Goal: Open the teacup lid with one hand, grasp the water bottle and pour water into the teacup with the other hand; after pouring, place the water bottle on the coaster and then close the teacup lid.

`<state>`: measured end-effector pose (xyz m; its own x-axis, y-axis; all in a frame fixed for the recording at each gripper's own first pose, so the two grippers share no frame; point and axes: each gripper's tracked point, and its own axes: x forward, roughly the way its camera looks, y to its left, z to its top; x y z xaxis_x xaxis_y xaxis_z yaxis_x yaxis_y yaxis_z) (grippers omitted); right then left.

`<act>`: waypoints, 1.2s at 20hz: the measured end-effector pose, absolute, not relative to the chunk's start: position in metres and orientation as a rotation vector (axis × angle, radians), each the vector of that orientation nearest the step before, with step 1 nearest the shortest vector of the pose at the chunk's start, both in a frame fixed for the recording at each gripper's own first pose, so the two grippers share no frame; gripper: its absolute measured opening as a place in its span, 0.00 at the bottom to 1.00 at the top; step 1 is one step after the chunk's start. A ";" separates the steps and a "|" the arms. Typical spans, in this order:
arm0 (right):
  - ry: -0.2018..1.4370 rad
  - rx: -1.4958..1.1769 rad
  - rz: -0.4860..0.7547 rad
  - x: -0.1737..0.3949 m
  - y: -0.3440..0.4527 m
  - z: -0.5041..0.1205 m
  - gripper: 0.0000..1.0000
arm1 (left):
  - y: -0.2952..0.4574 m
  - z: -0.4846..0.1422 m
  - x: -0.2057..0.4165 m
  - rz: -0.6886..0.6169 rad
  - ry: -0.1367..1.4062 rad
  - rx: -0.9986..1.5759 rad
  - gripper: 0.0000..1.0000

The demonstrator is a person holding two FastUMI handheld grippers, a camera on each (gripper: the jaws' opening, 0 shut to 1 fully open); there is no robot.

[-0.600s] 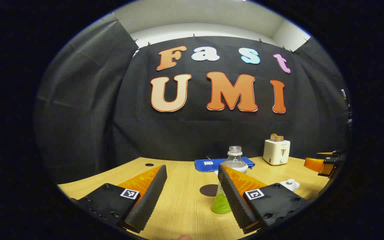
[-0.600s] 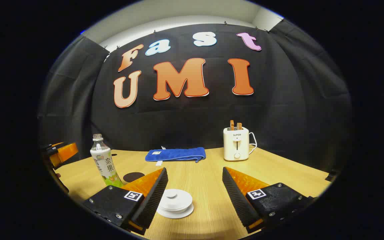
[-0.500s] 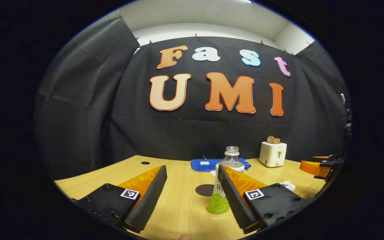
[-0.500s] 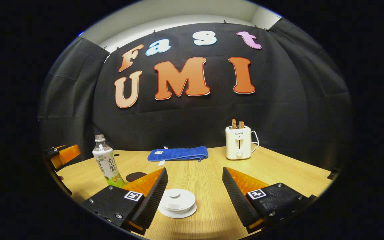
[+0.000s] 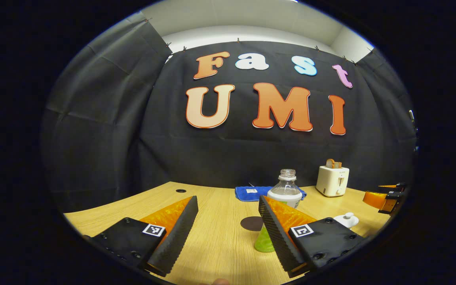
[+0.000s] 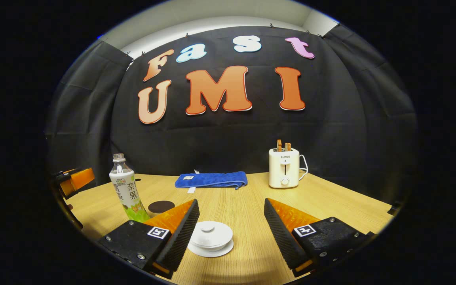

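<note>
Left gripper view: the left gripper (image 5: pixel 228 221) hangs low over the wooden table (image 5: pixel 212 245), its jaws spread wide with nothing between them. Past its right finger stands the water bottle (image 5: pixel 287 190), upright and uncapped, its lower part hidden behind that finger and its green base resting on the table. Just left of the bottle's base lies the dark round coaster (image 5: pixel 251 223), bare and apart from the bottle. Behind the bottle a folded blue cloth (image 5: pixel 251 193) lies near the wall, and to its right a white toaster (image 5: pixel 333 181) holds bread slices. Farther right the lidded white teacup (image 5: pixel 346 219) sits near the table's edge, with the right gripper (image 5: pixel 386 196) beyond it at the margin. Right gripper view: at far left the left gripper (image 6: pixel 71 180) appears, then the water bottle (image 6: pixel 125 190) upright, the coaster (image 6: pixel 161 206) just right of its base, and the blue cloth (image 6: pixel 211 180) behind. The right gripper (image 6: pixel 231 221) has its jaws wide apart, holding nothing; the teacup (image 6: pixel 211 237), lid in place on its saucer, sits just beside the inner face of its left finger. The toaster (image 6: pixel 284 168) stands at the right rear.
</note>
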<state>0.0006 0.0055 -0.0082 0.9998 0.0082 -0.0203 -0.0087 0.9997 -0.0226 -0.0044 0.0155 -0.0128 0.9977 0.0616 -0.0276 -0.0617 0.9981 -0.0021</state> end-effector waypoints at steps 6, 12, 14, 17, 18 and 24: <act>0.026 -0.028 0.005 0.001 0.005 -0.013 0.98 | 0.009 -0.014 -0.003 0.034 0.030 -0.006 0.99; 0.039 -0.041 0.000 0.002 0.005 -0.017 0.98 | 0.010 -0.017 -0.001 0.028 0.044 -0.013 0.99; 0.048 -0.041 0.002 0.004 0.007 -0.020 0.98 | 0.008 -0.018 -0.002 0.021 0.048 -0.011 0.99; 0.075 -0.046 0.024 0.010 0.019 -0.030 0.98 | 0.006 -0.020 -0.001 0.011 0.057 -0.012 0.99; 0.080 -0.054 0.030 0.011 0.019 -0.032 0.98 | 0.005 -0.022 -0.001 0.008 0.060 -0.011 0.99; 0.122 -0.124 0.041 0.027 0.035 -0.046 0.98 | 0.007 -0.024 0.001 0.008 0.066 -0.008 0.99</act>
